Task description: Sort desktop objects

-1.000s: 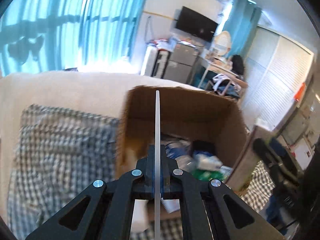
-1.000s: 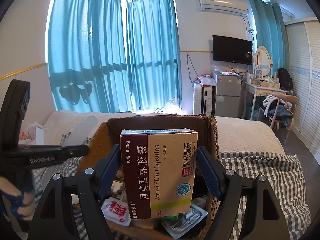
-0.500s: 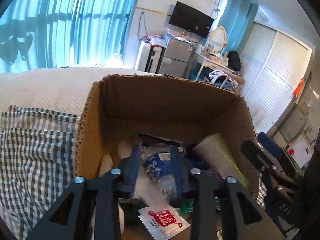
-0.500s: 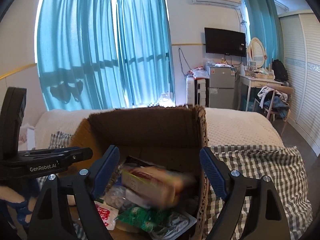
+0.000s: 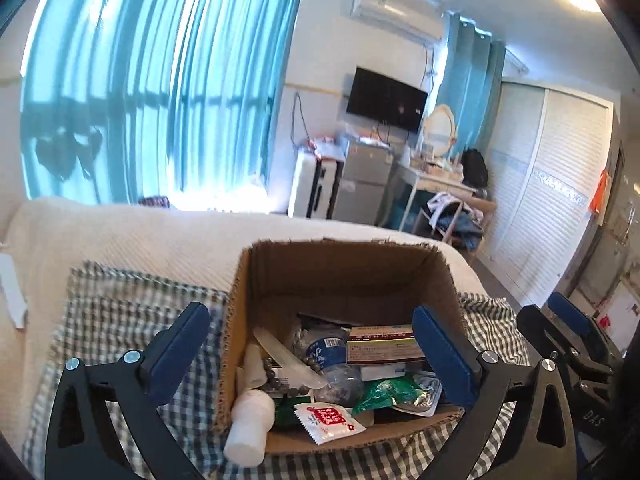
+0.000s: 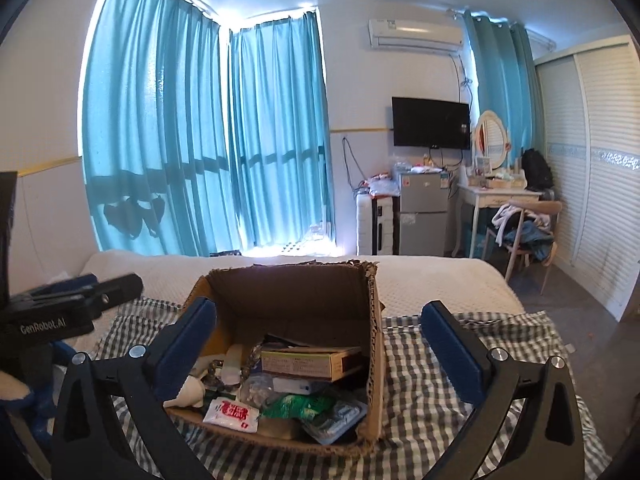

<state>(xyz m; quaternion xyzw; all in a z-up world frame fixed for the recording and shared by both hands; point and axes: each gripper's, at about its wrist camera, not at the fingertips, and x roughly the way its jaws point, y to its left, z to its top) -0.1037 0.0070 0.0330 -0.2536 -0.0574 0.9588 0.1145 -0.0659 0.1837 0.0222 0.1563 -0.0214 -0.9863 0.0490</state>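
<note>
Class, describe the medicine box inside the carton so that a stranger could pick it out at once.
Find the open cardboard carton on the checked cloth. Among its clutter, the medicine box lies flat on top, towards the far right. It alone is rigid and rectangular, cream with a dark red end.

"GenRobot.AI" in white on left gripper (image 6: 60,322) body; other print too small to read

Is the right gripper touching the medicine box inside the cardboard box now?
Apart. The right wrist view shows the right gripper opening with nothing between its pads, while the medicine box lies in the cardboard box, clear of both fingers.
</note>
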